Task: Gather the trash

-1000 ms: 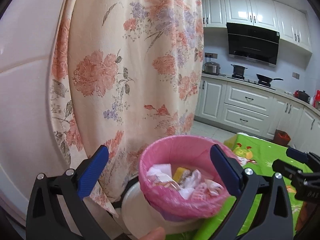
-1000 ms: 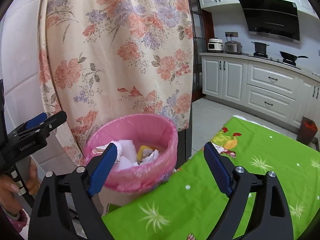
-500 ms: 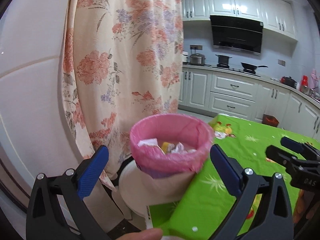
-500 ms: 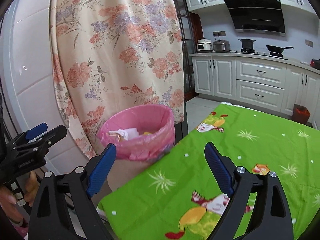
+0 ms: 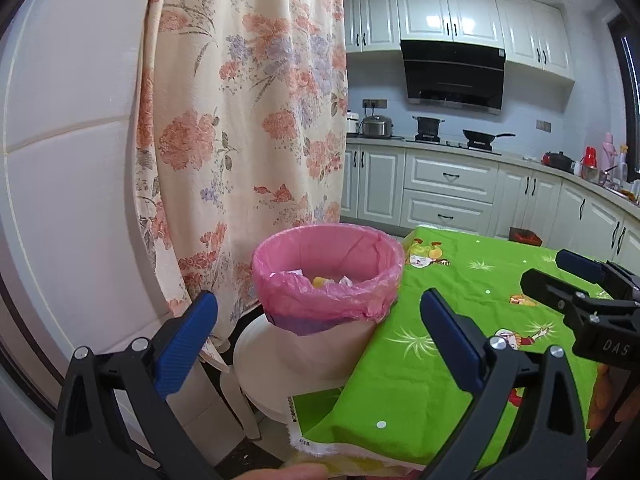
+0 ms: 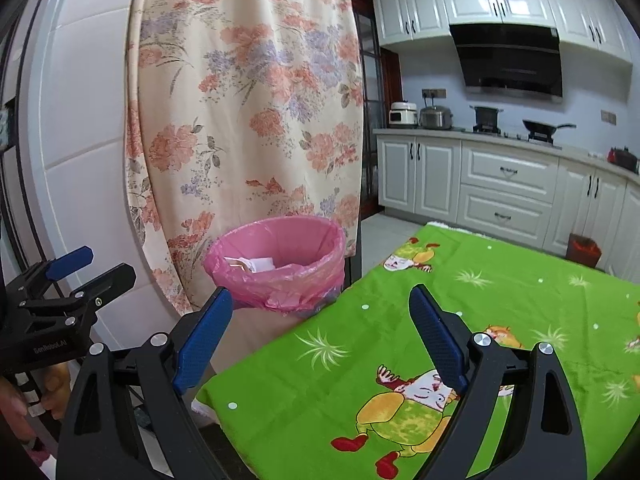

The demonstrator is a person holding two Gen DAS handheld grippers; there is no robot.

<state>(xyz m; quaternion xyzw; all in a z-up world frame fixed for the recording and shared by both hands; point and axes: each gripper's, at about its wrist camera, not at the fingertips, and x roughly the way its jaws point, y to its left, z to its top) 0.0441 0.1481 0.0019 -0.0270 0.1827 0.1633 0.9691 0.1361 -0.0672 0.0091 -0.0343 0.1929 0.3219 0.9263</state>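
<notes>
A small bin with a pink liner (image 5: 328,280) (image 6: 280,268) stands on a white stool (image 5: 260,368) at the table's far left corner, with white paper scraps and something yellow (image 5: 319,281) inside. My left gripper (image 5: 316,328) is open and empty, a little short of the bin. Wide open too, my right gripper (image 6: 320,332) hovers over the green tablecloth (image 6: 460,320), the bin beyond its left finger. Each gripper appears at the edge of the other's view: the right gripper (image 5: 576,280) at the right, the left gripper (image 6: 76,272) at the left.
A floral curtain (image 5: 244,120) hangs just behind the bin beside a white panelled wall (image 5: 68,160). White kitchen cabinets (image 6: 500,192) with pots, a cooker and a hob line the back. A small red-lined bin (image 6: 583,249) stands on the floor there. A hand (image 6: 48,392) holds the left gripper.
Both grippers have drawn back and away from the bin, which now looks smaller and lower in view. More of the green tablecloth and kitchen shows. Both stayed open.
</notes>
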